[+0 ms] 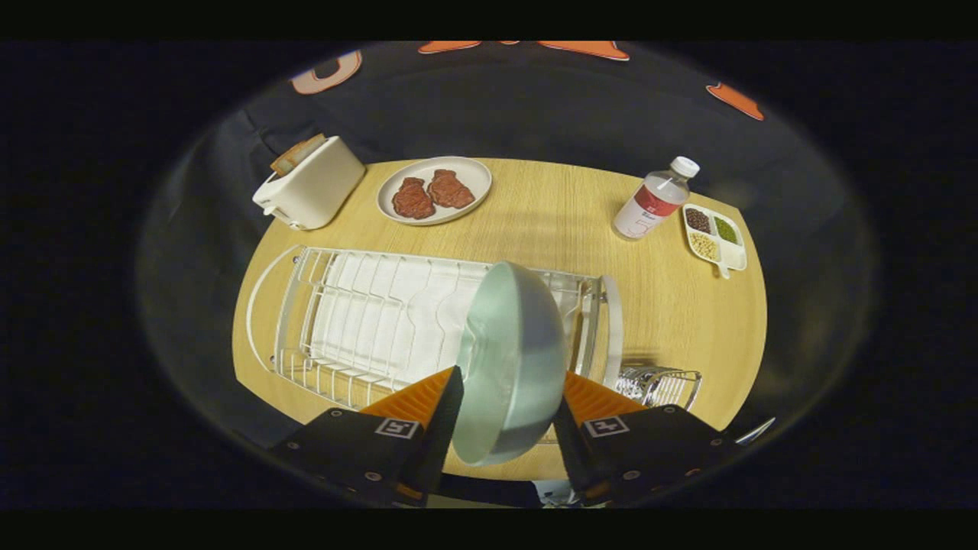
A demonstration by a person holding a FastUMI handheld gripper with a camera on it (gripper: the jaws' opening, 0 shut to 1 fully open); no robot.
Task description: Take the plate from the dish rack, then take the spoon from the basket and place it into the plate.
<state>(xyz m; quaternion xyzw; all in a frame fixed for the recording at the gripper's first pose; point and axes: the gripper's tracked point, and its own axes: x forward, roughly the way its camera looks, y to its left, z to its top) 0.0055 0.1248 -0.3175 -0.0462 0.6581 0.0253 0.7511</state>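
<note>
The tool (pixel 506 397) grips a pale green plate (pixel 510 359) on edge between both orange fingers, holding it above the white dish rack (pixel 367 321), likely to carry it clear. The wire basket (pixel 661 384) sits just right of the rack on the round wooden counter (pixel 565 206).

White toaster (pixel 309 191) with bread seen at far left of the desk (pixel 550 221); grey dish (pixel 434 190) with two meat pieces beside it; bottle (pixel 655 200) and divided snack tray (pixel 714 235) near together at far right
</note>
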